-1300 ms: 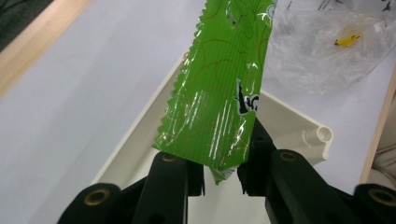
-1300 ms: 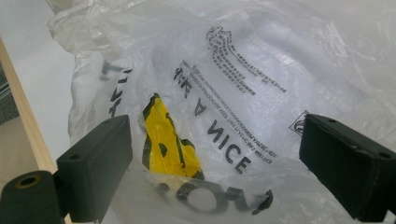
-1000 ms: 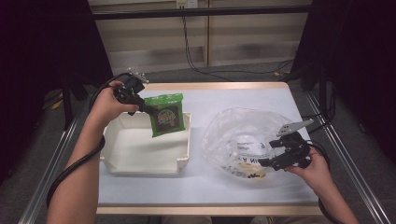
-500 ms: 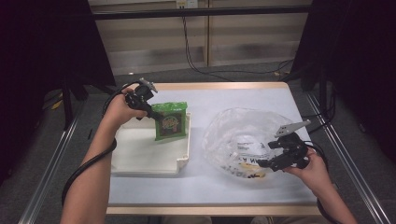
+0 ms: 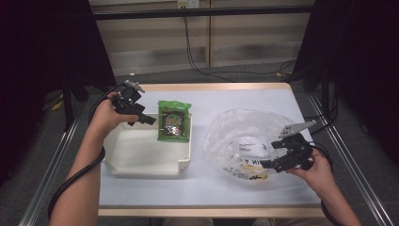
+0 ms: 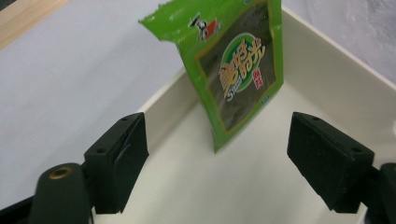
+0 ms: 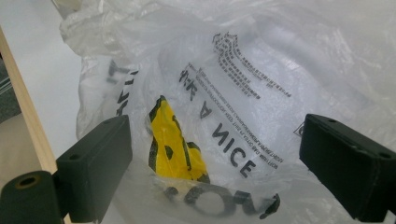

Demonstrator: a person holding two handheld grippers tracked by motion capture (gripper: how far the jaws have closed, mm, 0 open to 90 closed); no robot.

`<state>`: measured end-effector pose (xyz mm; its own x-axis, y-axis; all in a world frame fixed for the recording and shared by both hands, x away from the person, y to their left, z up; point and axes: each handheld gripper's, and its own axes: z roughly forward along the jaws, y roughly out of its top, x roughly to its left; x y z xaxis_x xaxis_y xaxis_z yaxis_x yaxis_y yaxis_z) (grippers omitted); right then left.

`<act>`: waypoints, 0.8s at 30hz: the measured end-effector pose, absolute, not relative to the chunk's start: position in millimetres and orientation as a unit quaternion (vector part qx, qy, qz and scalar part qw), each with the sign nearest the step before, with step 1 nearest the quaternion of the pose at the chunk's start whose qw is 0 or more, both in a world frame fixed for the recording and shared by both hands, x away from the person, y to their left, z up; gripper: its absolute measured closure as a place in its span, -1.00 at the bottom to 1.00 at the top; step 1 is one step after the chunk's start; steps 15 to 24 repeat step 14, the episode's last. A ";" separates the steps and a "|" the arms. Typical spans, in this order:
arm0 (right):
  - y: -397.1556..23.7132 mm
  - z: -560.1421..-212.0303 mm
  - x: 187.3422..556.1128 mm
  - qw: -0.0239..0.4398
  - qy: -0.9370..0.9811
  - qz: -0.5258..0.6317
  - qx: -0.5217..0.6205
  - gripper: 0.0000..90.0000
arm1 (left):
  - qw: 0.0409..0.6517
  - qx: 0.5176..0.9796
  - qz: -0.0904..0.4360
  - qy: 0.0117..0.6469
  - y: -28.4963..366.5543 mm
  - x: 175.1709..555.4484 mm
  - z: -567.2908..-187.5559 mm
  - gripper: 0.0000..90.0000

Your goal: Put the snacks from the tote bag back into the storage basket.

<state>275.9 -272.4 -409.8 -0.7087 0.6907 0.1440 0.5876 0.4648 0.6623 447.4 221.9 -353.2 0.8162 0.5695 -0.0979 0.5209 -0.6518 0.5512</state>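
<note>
On the pale table top [image 5: 155,186] sits a shallow white rectangular plastic tray [image 5: 141,167], and a green foil snack packet with a round yellow-lettered label [image 5: 174,121] leans against the tray's far right wall, its lower edge down inside the tray and its top edge standing above the rim. Seen from the left gripper view, the packet [image 6: 233,65] stands tilted ahead of the jaws, beyond their tips and roughly between their lines, touching neither pad. The left gripper [image 5: 146,118] hangs just left of the packet in the high view, over the tray's far left corner; its 2 jaws have just been opening and now stand wide apart with nothing between them, so the packet is released and rests on the tray alone.

At the right side of the table lies a crumpled clear plastic bag with black printed lettering [image 5: 244,141], well apart from the tray. The right gripper [image 5: 269,164] is at the bag's near right edge. Its own view shows both black jaws spread wide, the printed film [image 7: 243,107] and a yellow-and-black patch [image 7: 175,142] lying in front of them, with neither pad pressing on the bag.
</note>
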 end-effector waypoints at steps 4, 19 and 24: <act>-274.4 -401.7 274.6 0.080 0.849 0.364 0.375 -0.79 | 0.287 0.910 0.042 0.295 226.1 437.7 -354.3 -0.60; -277.5 -394.1 272.8 0.092 0.842 0.367 0.385 -0.79 | 0.286 0.911 0.034 0.296 219.2 426.8 -357.6 -0.67; -277.5 -394.1 272.8 0.092 0.842 0.367 0.385 -0.79 | 0.286 0.911 0.034 0.296 219.2 426.8 -357.6 -0.67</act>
